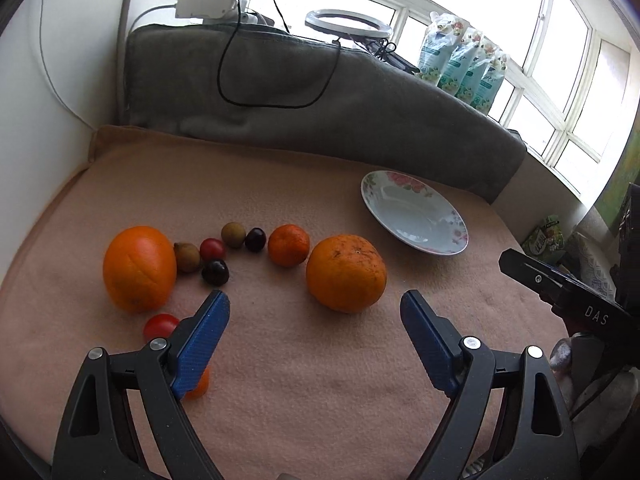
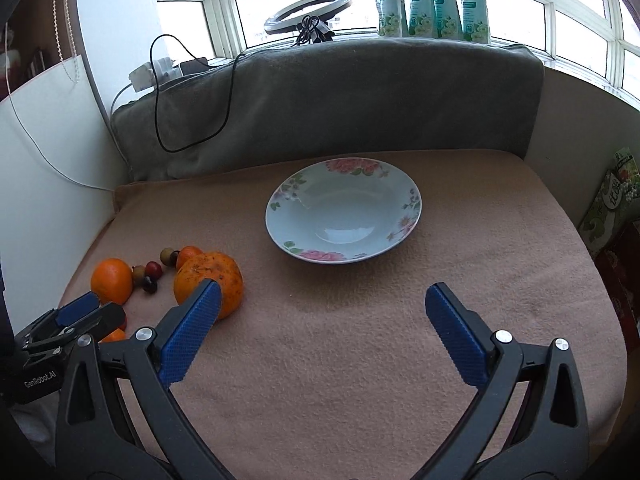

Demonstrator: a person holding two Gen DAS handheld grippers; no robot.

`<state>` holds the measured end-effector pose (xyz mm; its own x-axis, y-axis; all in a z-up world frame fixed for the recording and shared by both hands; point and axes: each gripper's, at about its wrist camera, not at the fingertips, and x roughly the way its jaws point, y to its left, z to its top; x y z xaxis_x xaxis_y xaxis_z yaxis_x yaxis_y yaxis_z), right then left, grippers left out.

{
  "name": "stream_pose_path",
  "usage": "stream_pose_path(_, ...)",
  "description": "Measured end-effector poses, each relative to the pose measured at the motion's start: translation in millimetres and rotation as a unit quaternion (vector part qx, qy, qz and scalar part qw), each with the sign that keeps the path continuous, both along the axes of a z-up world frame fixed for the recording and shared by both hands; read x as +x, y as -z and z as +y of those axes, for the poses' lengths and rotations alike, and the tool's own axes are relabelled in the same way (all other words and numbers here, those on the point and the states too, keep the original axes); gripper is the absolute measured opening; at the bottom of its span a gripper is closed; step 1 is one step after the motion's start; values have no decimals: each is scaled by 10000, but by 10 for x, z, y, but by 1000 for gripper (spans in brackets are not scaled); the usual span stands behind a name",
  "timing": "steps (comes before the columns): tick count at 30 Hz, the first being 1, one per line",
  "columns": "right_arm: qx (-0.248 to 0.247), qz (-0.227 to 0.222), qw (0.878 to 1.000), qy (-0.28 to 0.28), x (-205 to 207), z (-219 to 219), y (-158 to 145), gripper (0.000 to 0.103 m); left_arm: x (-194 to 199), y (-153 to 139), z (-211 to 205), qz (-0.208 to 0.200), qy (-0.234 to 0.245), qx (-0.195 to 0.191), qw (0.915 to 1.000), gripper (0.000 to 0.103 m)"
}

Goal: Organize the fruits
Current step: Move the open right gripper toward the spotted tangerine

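Left wrist view: the left gripper [image 1: 315,310] hovers above the pink blanket [image 1: 320,380] that covers the desk; its blue-padded jaws stand wide apart and hold nothing. Just beyond the jaws lies a large orange [image 1: 346,273]. To its left sits a small mandarin [image 1: 288,245], then a cluster of small fruits: a dark cherry [image 1: 255,239], a brown longan [image 1: 233,235], a red cherry tomato [image 1: 212,249], a second dark cherry [image 1: 215,272] and a second longan [image 1: 187,257]. A second large orange [image 1: 139,269] lies at the far left of the group, touching that longan. Another red tomato [image 1: 160,327] lies just beside the left jaw, and a small orange fruit [image 1: 199,385] is partly hidden behind it. The floral plate [image 1: 414,212] sits empty to the right, well apart from the fruit. The right gripper's black body shows at the right edge.

Right wrist view: the right gripper [image 2: 323,298] has its jaws fully spread and empty, over bare blanket. The plate lies directly ahead, centred, in front of a grey cushion [image 2: 340,100]. The fruit group lies at the left, the nearest large orange partly behind the left jaw tip. The left gripper appears at the lower left edge. Green-labelled bottles [image 2: 434,0] and a ring light [image 2: 308,12] stand on the windowsill.
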<state>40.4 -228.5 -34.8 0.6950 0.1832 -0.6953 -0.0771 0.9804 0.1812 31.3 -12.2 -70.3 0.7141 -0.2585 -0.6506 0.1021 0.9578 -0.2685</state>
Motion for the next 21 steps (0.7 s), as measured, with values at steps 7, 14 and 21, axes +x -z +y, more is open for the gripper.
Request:
stream_pose_path(7, 396, 304, 9985, -226, 88, 38, 119, 99, 57, 88, -39, 145, 184, -140, 9996, 83)
stream_pose_path(14, 810, 468, 9949, -384, 176, 58, 159, 99, 157, 144, -72, 240, 302, -211, 9990, 81)
stream_pose_path(21, 1015, 691, 9907, -578, 310, 148, 248, 90, 268, 201, -132, 310, 397, -111, 9987, 71)
